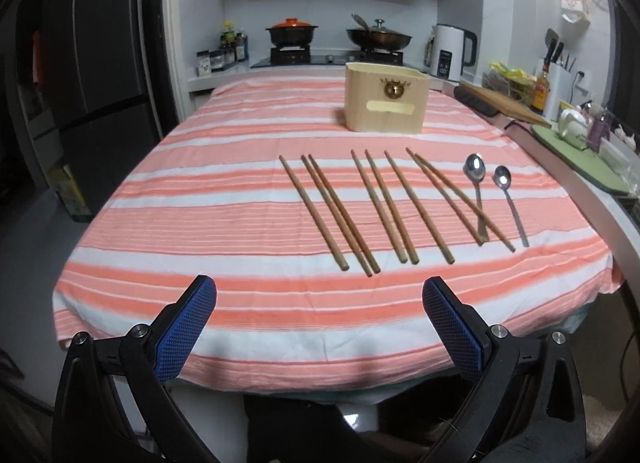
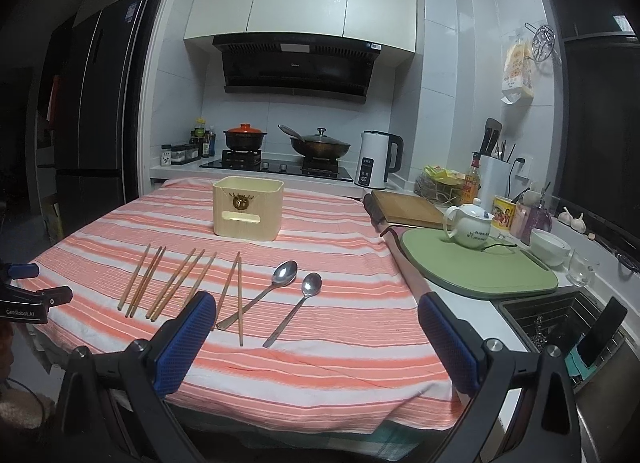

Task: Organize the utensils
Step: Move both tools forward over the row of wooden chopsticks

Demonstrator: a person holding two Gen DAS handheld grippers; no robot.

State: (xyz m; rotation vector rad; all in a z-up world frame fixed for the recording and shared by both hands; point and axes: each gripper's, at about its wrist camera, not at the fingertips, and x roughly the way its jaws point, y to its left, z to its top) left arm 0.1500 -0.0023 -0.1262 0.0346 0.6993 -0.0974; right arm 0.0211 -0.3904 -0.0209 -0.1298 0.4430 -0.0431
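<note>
Both my tongs spread wide, holding nothing, over the near table edge.

My left gripper (image 1: 319, 293) and right gripper (image 2: 317, 309) hover above the striped tablecloth (image 1: 200, 199). Eight wooden chopsticks (image 1: 384, 207) lie in a row, two steel spoons (image 2: 296, 295) to their right, the wooden box (image 1: 386, 101) beyond them.

You see eight wooden chopsticks (image 1: 362, 207) lying flat in a row on the striped tabletop (image 1: 200, 223). Two shiny metal spoons (image 2: 280, 295) lie just to their right, bowls facing up. The last chopsticks cross one spoon's handle. A light wooden box (image 1: 386, 97), open on top, stands behind them.
</note>
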